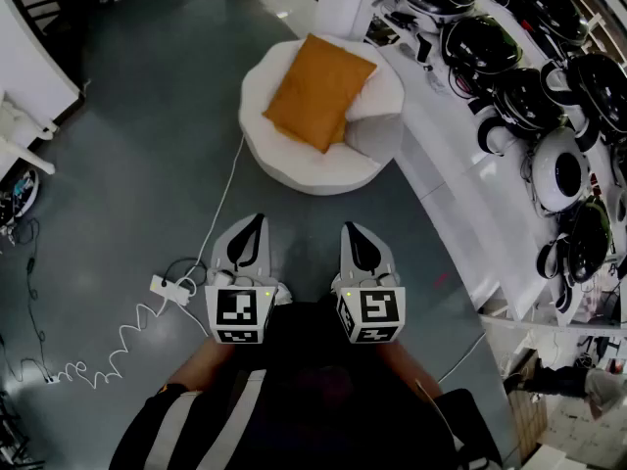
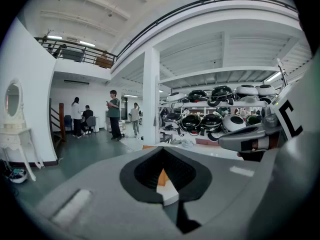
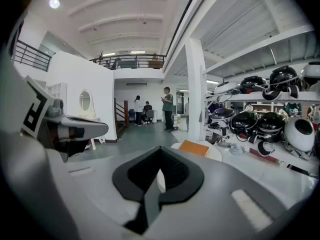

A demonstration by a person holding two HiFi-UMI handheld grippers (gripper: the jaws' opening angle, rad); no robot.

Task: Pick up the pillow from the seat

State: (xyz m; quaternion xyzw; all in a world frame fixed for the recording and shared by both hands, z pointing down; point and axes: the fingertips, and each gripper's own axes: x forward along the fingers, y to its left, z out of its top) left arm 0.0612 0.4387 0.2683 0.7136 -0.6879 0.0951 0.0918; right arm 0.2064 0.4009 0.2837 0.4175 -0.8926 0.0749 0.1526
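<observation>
An orange pillow (image 1: pixel 317 90) lies tilted on a round white seat (image 1: pixel 323 169) ahead of me on the grey floor. My left gripper (image 1: pixel 248 231) and right gripper (image 1: pixel 357 235) hang side by side, well short of the seat, both shut with nothing in them. In the right gripper view the pillow (image 3: pixel 194 147) shows as an orange slab on the seat (image 3: pixel 216 153) just beyond the jaws. The left gripper view shows only a sliver of orange pillow (image 2: pixel 162 176) through the jaw notch.
A white power strip (image 1: pixel 169 288) with a coiled cord lies on the floor at left, and a cable runs toward the seat. Shelves of black and white helmets (image 1: pixel 529 96) line the right side. A white pillar (image 3: pixel 196 91) stands near the seat. Several people (image 2: pixel 114 114) stand far off.
</observation>
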